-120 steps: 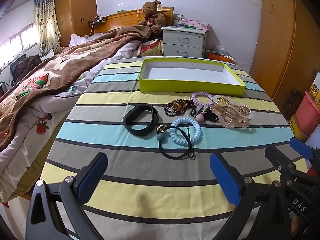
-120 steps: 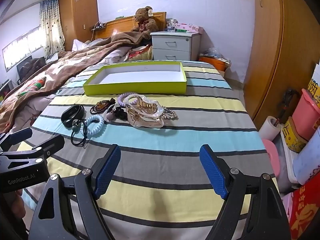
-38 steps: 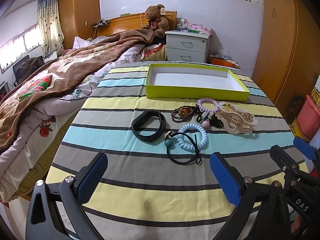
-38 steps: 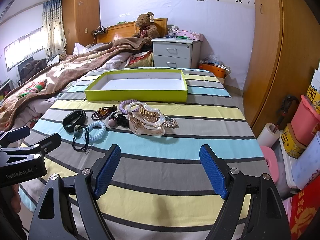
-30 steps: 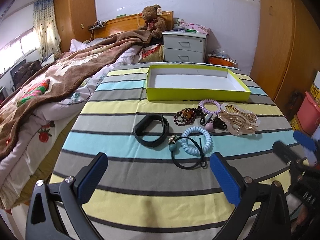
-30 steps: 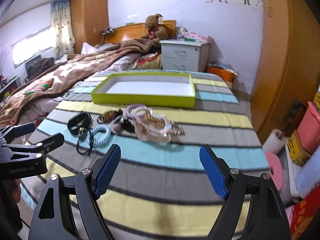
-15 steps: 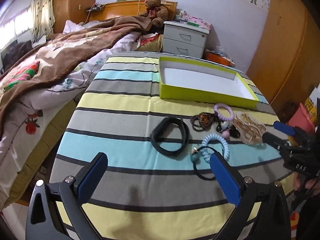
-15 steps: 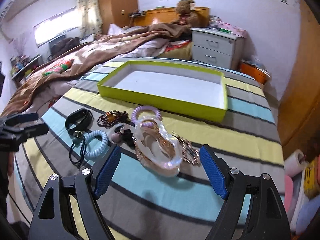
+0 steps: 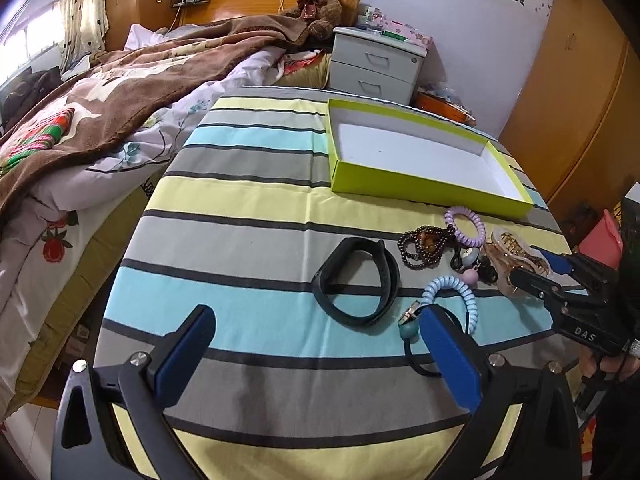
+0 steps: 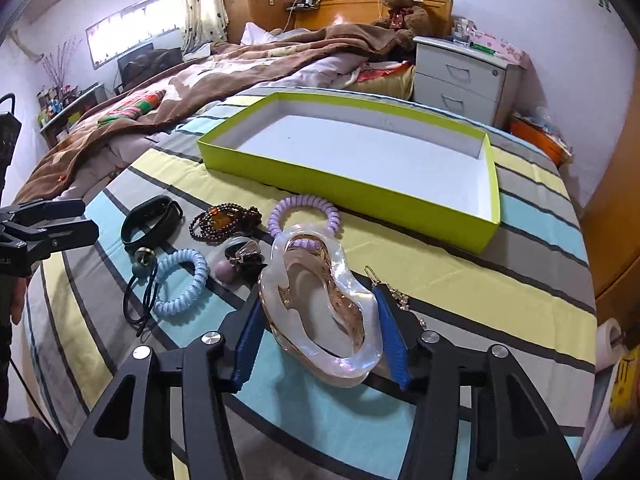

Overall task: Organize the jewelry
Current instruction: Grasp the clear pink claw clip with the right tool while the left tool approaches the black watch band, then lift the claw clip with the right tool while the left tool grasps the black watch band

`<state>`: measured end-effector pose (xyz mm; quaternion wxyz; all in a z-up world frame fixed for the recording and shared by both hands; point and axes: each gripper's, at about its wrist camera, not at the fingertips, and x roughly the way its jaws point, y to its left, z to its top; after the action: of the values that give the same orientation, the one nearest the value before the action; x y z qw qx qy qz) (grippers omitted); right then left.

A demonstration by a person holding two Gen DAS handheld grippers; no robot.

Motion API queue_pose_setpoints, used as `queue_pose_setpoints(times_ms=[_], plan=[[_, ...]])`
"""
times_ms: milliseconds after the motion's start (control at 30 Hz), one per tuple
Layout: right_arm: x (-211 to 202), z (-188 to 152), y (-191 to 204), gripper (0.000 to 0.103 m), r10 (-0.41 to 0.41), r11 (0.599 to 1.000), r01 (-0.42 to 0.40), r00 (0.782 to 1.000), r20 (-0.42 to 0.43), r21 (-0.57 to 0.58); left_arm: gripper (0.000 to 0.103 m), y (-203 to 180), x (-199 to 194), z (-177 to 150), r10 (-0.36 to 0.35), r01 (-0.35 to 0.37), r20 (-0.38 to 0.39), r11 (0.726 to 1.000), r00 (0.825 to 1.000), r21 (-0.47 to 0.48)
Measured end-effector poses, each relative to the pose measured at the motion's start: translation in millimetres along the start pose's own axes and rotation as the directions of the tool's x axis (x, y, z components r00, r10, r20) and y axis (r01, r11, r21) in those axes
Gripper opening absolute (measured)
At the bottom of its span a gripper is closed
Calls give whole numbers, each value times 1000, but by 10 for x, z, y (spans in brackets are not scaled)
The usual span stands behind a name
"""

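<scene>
My right gripper (image 10: 320, 340) has closed its blue pads around the big clear pearly hair claw clip (image 10: 320, 304), which rests on the striped table. The clip also shows in the left wrist view (image 9: 516, 256), with the right gripper (image 9: 536, 270) on it. To the clip's left lie a purple coil tie (image 10: 304, 210), brown bead bracelet (image 10: 224, 222), blue coil tie (image 10: 182, 284), black band (image 10: 150, 220) and black elastic (image 10: 140, 304). The lime-green box (image 10: 352, 182) stands empty behind. My left gripper (image 9: 316, 356) is open and empty, above the table's near left.
A thin gold clip and chain (image 10: 390, 288) lie right of the claw clip. The bed with a brown blanket (image 9: 100, 92) borders the table's left edge. A grey nightstand (image 9: 376, 64) stands behind; wooden wardrobe (image 9: 560, 80) on the right.
My right gripper moved forward and down to the claw clip and closed around it. My left gripper drifted left, away from the jewelry pile, staying open.
</scene>
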<state>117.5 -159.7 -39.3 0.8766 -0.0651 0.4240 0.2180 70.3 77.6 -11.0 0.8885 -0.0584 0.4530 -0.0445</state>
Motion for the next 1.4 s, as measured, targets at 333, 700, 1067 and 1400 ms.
queue_pose_setpoints(times_ms=[333,700,1067,1400], plan=[[-71,-17,-49,50,13,999,-14,1000,27,43,100,-10,76,86,0,0,-2,1000,1000,23],[-329,-6,-87,50,12,994,-24,994,110,107,86,-1,343,237,109,-107,-24,991,994,82],[-380,4,-92,50,15,990,-33,991,134,136,64,-67,487,274,18,-14,-51,997,999,80],[-407,27,-99,50,11,990,-32,989,146,139,32,-131,532,245,20,-13,-67,994,998,110]])
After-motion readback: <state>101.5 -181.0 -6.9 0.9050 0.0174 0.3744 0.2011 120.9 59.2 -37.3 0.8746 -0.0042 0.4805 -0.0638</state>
